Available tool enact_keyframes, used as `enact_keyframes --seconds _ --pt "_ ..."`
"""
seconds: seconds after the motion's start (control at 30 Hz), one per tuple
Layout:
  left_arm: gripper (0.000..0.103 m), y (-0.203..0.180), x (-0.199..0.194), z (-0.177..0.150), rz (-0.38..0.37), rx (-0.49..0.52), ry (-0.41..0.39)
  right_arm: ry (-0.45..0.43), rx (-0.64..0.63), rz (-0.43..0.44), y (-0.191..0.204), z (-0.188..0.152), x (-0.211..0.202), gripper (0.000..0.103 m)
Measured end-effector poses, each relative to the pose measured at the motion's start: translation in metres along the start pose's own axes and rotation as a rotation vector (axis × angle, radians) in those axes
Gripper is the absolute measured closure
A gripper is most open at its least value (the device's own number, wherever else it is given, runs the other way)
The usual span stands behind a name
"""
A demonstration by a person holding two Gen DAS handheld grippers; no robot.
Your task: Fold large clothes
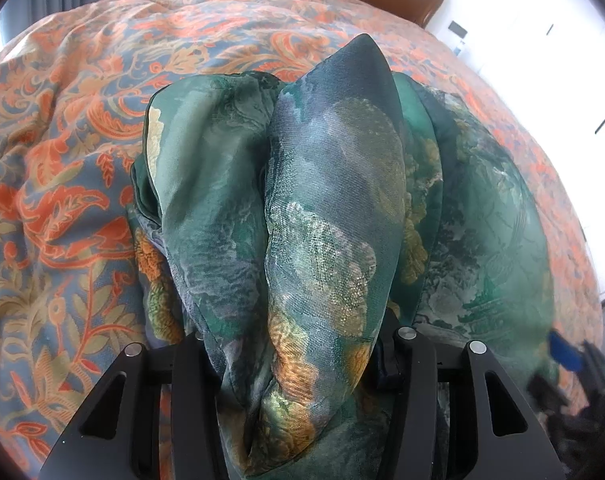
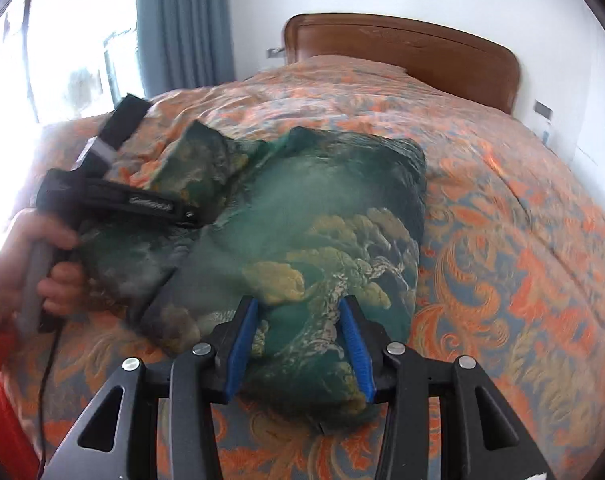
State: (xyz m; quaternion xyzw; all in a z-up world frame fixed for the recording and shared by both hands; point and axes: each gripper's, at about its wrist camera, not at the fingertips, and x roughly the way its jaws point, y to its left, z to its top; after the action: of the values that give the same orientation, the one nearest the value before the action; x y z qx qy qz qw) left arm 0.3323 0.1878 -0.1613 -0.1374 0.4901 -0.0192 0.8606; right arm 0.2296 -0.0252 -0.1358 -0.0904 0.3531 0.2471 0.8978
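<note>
The silky green garment with gold and white print (image 2: 302, 216) lies bunched on the orange-and-blue paisley bedspread (image 2: 502, 240). My left claw (image 1: 302, 360) grips a thick fold of it. My right claw (image 2: 298, 344) hangs over its near edge, blue pads (image 2: 358, 344) apart, holding nothing.

**Cloth, plastic, metal and wood**

The green garment (image 2: 302, 216) is thin cloth with a soft satin sheen. The bed cover (image 2: 502, 240) is matt printed cloth. The right hand-held gripper (image 2: 298, 344) is matt black plastic with ribbed blue pads (image 2: 356, 344) and shiny metal pins (image 2: 201, 349). The headboard (image 2: 402, 48) is polished wood.
</note>
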Motion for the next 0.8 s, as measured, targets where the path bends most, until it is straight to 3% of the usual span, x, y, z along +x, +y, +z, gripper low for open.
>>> enact_keyframes --seconds 0.1,0.57,0.8 --pt "0.053 -0.002 0.002 0.001 0.006 -0.003 0.001 0.048 0.026 -0.017 -0.003 -0.003 0.022 0.057" --pt "0.049 -0.016 0.0 0.006 0.071 -0.004 0.009 0.016 -0.045 -0.072 0.006 -0.015 0.027 0.057" --pt "0.038 -0.009 -0.015 0.005 0.015 -0.054 -0.014 0.027 -0.068 -0.092 0.009 -0.016 0.025 0.057"
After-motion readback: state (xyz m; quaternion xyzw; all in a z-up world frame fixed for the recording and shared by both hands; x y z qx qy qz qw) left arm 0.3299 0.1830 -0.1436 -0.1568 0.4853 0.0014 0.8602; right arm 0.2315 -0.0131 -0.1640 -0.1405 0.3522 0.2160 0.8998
